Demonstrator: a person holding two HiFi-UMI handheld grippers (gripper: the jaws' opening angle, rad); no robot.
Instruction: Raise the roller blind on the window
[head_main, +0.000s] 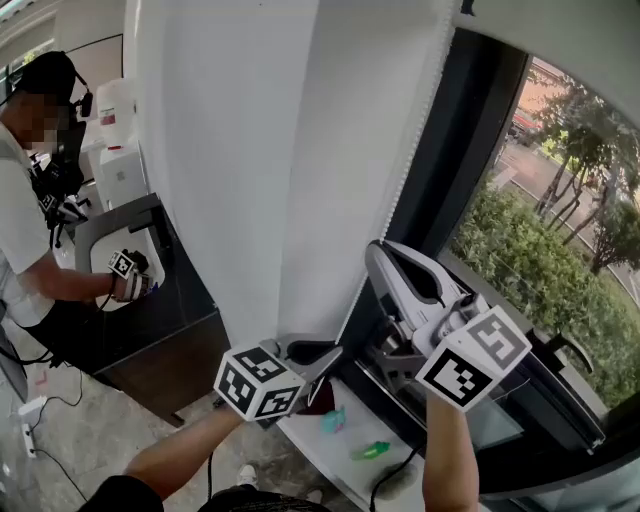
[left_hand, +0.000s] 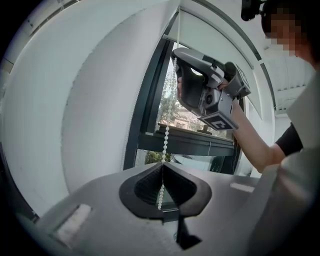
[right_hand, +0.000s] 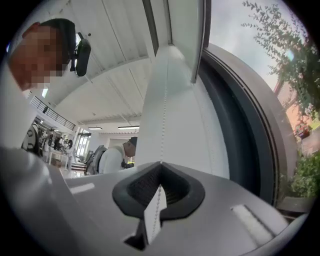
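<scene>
The white roller blind (head_main: 300, 150) hangs over the left part of the window (head_main: 560, 220). Its white bead chain (head_main: 418, 130) runs down the blind's right edge. My right gripper (head_main: 376, 256) is the higher one and is shut on the chain (right_hand: 164, 115), which passes between its tips (right_hand: 161, 163). Below it, my left gripper (head_main: 318, 352) is shut on the same chain (left_hand: 165, 137), pinched at the tips (left_hand: 162, 163). In the left gripper view the right gripper (left_hand: 176, 85) shows above, on the chain. Both point up along the blind (right_hand: 170, 110).
The dark window frame (head_main: 470, 140) stands right of the chain, with trees outside. A white sill (head_main: 330, 455) below holds small green items (head_main: 370, 450). Another person (head_main: 25, 220) works at a dark counter (head_main: 150, 310) at the left.
</scene>
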